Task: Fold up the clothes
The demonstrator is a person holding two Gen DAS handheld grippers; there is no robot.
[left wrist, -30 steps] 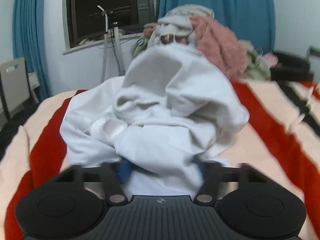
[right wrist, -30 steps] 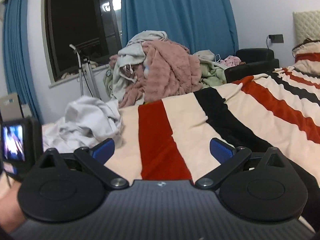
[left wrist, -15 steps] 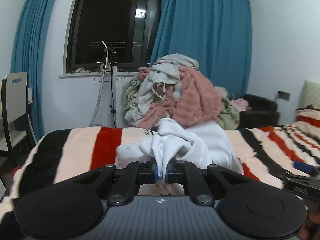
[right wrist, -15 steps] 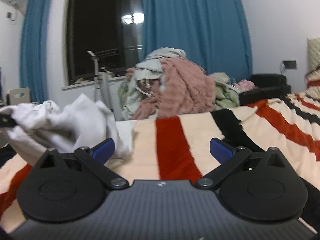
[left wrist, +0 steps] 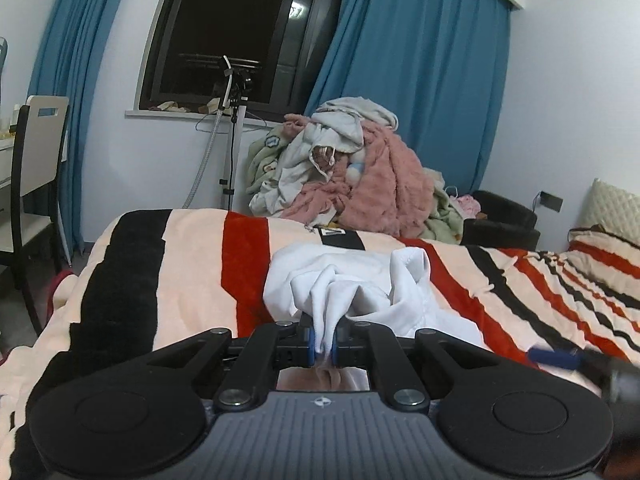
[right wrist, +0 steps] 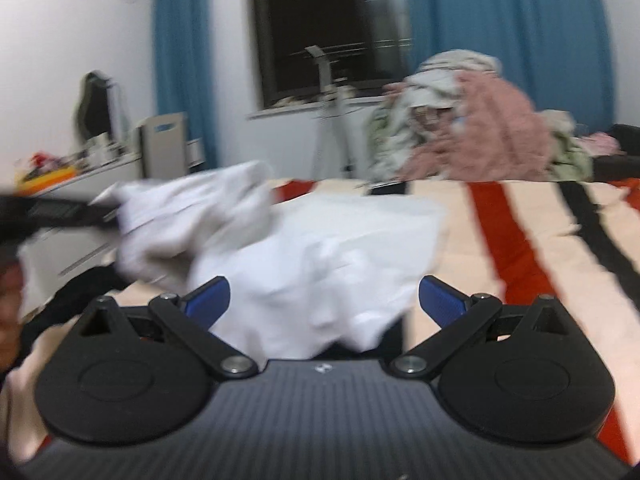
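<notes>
L gripper (left wrist: 323, 338) is pinched tight on a bunch of the white garment (left wrist: 352, 284), pads nearly meeting w/ cloth squeezed between. R gripper (right wrist: 324, 300) is spread wide, holding nothing, its fingers either side of the garment's near edge. The garment sits crumpled on the striped blanket (left wrist: 192, 264): one end lifted at the L gripper, the rest spread loosely, no flat panels or clean folds visible. So folding looks far from finished; it would need spreading out and squaring up, though R view is blurred. Further back, the heaped clothes pile (left wrist: 352, 172) is unfolded too, lots left
</notes>
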